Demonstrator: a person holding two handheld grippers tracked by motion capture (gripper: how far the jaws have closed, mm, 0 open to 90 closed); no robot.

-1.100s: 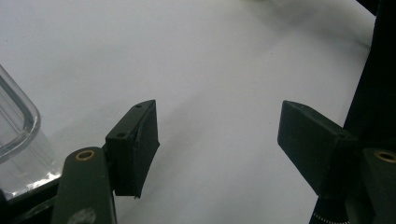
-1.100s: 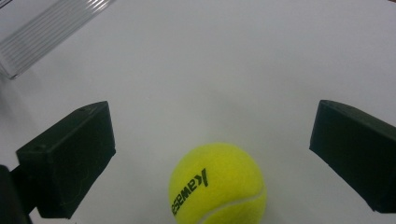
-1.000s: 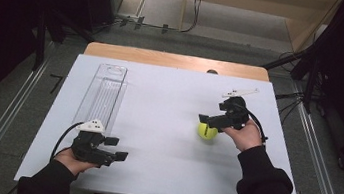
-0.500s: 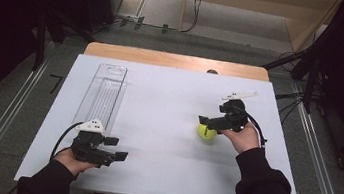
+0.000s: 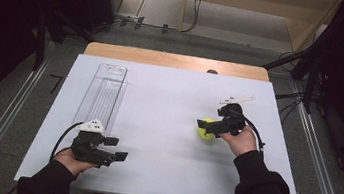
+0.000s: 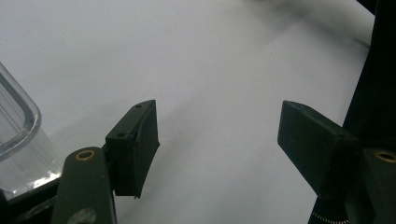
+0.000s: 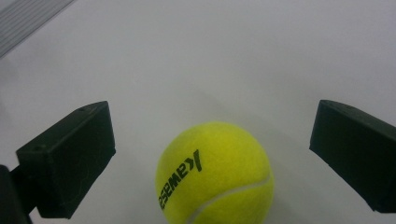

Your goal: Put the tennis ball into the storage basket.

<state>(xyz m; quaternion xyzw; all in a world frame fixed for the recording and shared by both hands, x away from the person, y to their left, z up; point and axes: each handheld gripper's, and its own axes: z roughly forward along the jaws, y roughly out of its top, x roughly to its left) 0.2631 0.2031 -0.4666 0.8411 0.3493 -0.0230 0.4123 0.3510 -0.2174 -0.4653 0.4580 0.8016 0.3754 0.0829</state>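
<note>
A yellow tennis ball (image 7: 215, 173) is seen resting on the white tabletop (image 5: 168, 106), at its right half. The right gripper (image 5: 208, 126) is held over it with its fingers (image 7: 70, 158) spread wide on either side, no contact being made. Nothing is placed between fingers and ball. A clear plastic tray (image 5: 102, 93) is laid well apart at the left. The left gripper (image 5: 115, 148) is held near the tabletop's front edge, just beyond the tray's near end, fingers (image 6: 135, 147) wide apart and empty.
</note>
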